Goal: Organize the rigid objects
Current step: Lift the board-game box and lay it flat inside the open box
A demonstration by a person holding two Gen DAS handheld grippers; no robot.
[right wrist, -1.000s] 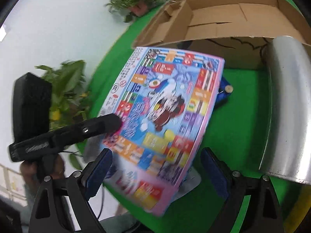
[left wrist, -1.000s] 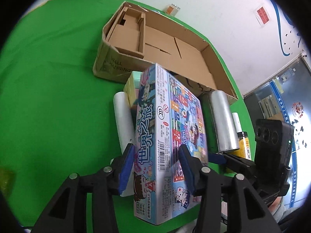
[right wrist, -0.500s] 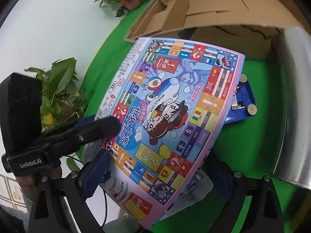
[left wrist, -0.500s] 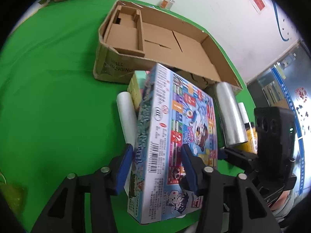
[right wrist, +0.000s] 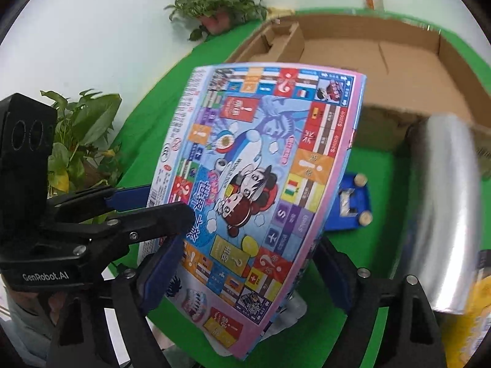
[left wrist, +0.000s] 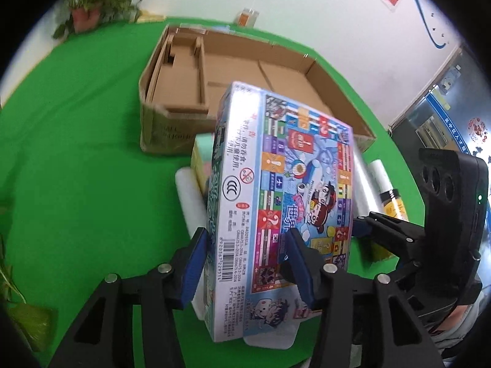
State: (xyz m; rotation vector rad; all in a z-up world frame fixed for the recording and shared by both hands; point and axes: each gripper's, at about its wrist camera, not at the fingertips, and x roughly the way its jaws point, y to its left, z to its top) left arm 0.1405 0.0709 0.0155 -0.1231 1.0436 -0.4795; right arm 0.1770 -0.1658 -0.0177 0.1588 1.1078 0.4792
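Observation:
A colourful board game box [left wrist: 294,190] stands tilted above the green table, lifted off the pile beneath it. My left gripper [left wrist: 245,263] clamps its lower end across the thin side, and its jaws are closing. My right gripper [right wrist: 248,273] spans the same game box [right wrist: 260,178] across its wide printed face. Its jaws are also closing, and the blue pads [right wrist: 162,270] meet both long edges. The right gripper [left wrist: 362,230] shows at the box's right edge in the left wrist view. Behind the game box lies an open cardboard box [left wrist: 245,70], which holds only its dividers.
A silver cylinder [right wrist: 442,214] lies right of the game box. A blue wheeled toy [right wrist: 353,202], a white foam roll [left wrist: 190,196], a pastel block pack [left wrist: 199,159] and a yellow bottle [left wrist: 392,205] lie beneath and beside it. Potted plants [right wrist: 214,3] edge the green table [left wrist: 76,153].
The game box has risen, still held by the left gripper. The right gripper's fingers, wide apart before, have drawn in onto the box's long edges. Both hands moved up slightly.

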